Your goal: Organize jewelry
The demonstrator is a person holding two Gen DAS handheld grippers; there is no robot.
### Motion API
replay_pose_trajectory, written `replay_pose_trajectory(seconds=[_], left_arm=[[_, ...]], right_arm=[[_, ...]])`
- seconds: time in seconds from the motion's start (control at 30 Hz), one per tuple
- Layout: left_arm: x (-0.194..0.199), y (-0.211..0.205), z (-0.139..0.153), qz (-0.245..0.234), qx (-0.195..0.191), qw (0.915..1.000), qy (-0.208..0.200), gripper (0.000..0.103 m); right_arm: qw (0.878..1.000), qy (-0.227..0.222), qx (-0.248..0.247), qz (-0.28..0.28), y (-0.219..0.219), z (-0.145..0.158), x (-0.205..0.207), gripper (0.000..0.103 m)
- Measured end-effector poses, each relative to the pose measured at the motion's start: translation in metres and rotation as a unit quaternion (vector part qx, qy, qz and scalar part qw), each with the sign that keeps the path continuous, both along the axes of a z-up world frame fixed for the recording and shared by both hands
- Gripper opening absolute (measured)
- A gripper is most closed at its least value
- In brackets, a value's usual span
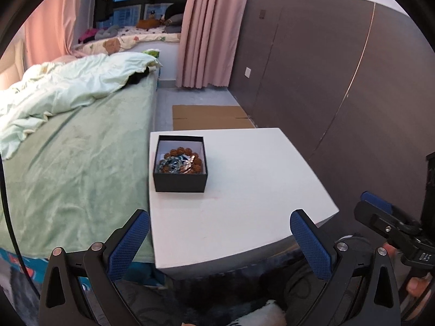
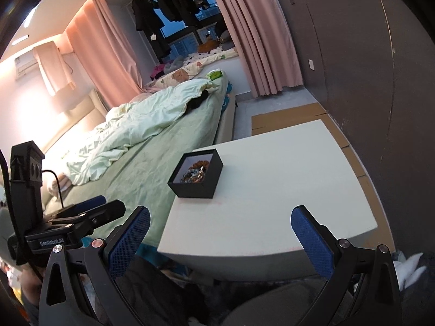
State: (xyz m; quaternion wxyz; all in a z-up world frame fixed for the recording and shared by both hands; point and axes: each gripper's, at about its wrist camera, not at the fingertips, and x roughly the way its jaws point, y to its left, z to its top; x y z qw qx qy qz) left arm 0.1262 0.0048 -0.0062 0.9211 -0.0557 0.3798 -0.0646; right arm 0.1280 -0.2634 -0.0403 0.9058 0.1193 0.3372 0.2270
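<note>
Indoors, a bedroom: a bed, a white table, a black box of jewelry.

Largest is the bed [image 1: 81, 163] with a green sheet and a rumpled pale duvet [image 1: 68, 87], pink curtains [image 1: 201, 27] at the window behind it and a dark panelled wall [image 1: 326, 81] on the right. Flat cardboard [image 1: 212, 116] lies on the floor between them. Beside the bed stands the table [image 1: 258, 190]. On its far left part sits the lidless box [image 1: 180, 182], holding brown beads [image 1: 187, 153] and a blue-and-silver tangle. Both the left gripper [image 1: 220, 244] and the right gripper [image 2: 220, 244] hover short of the table's near edge, fingers spread wide, gripping nothing.
</note>
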Motion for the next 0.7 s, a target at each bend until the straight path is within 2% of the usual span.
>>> replay_pose_trajectory(seconds=[0.43, 0.7], left_arm=[[-0.009, -0.003, 0.006, 0.005, 0.012, 0.9994, -0.032, 0.103], [-0.012, 0.002, 0.006, 0.010, 0.009, 0.9991, -0.041, 0.103]], right_arm=[[0.998, -0.030, -0.046, -0.009, 0.010, 0.001, -0.010, 0.103], [0.998, -0.038, -0.052, -0.014, 0.012, 0.003, -0.012, 0.103]])
